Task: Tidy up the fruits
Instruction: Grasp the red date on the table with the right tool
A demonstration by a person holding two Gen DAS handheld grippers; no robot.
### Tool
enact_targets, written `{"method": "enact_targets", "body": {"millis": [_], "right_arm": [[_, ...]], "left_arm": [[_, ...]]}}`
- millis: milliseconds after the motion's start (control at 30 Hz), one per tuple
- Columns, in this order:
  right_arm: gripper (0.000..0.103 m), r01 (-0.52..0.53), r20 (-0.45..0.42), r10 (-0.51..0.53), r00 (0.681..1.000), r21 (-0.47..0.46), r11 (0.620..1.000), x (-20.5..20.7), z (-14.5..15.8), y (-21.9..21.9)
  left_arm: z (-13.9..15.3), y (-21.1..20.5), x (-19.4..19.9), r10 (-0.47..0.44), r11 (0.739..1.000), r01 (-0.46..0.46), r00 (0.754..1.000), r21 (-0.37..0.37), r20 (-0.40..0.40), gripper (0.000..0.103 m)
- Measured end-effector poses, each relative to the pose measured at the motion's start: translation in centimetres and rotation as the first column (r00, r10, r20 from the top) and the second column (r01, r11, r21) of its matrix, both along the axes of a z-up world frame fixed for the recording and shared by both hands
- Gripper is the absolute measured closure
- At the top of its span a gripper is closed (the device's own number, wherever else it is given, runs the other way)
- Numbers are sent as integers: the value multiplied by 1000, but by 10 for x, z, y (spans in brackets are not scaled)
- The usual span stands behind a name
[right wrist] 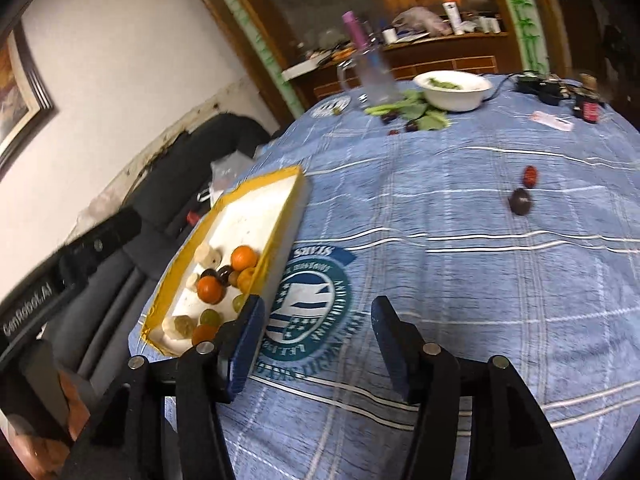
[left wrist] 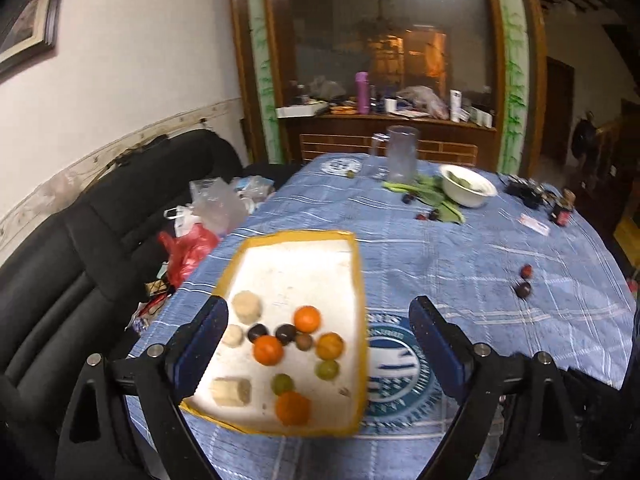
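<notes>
Fruit sorting looks well advanced but not finished. Tray [left wrist: 356, 264], yellow-rimmed with a white floor, sits on the blue checked tablecloth [left wrist: 460, 264] at lower centre of the left wrist view; it already holds a cluster: oranges [left wrist: 307, 318], dark plums [left wrist: 285, 333], green round fruits [left wrist: 327, 369] and pale peeled pieces [left wrist: 246, 305], possibly banana, all bunched toward the tray's near end. Far half of the tray is bare. Still loose on the cloth: two dark reddish fruits [left wrist: 523, 290] at right of the left wrist view, well apart from the tray, and a few more small dark fruits [left wrist: 408, 199] among green leaves [left wrist: 440, 200] just beside the white bowl [left wrist: 468, 192] in the upper middle. My judgement: those stragglers are what remains to be gathered. Left gripper [left wrist: 318, 336] hangs over the near end of the tray, jaws spread wide, nothing between them, touching nothing I can make out. Right gripper [right wrist: 318, 340] hovers above the printed emblem [right wrist: 308, 300] on the cloth just right of the tray, jaws parted about halfway, empty as well. Two reddish fruits [right wrist: 522, 200] lie in the upper right of its view, far ahead of it.
</notes>
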State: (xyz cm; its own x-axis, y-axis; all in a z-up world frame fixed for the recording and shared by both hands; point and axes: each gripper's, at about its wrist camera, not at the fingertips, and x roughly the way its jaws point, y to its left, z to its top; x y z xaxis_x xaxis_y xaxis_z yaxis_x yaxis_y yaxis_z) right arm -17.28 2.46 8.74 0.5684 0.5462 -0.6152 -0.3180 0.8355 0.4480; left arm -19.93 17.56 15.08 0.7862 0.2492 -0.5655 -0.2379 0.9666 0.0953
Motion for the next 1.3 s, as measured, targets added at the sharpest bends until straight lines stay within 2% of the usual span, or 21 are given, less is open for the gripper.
{"method": "enact_targets", "body": {"millis": [233,433,833,1300], "right_arm": [[43,65,-8,-64,998,47,997,-8,-4,-32],[43,103,-24,-101,995,67,992,-7,-8,-51],[43,188,-84,-183,980,54,981,8,-30,-81],[43,203,-108,-200,974,17,979,22,-44,-84]], "left_arm": [[1,-33,-4,-67,997,68,998,26,-14,12],[-3,-45,-1,-99,994,100,995,37,-29,12],[-22,-59,17,-153,987,156,985,25,-77,12],[-40,-61,34,-183,983,183,975,-13,-123,12]]}}
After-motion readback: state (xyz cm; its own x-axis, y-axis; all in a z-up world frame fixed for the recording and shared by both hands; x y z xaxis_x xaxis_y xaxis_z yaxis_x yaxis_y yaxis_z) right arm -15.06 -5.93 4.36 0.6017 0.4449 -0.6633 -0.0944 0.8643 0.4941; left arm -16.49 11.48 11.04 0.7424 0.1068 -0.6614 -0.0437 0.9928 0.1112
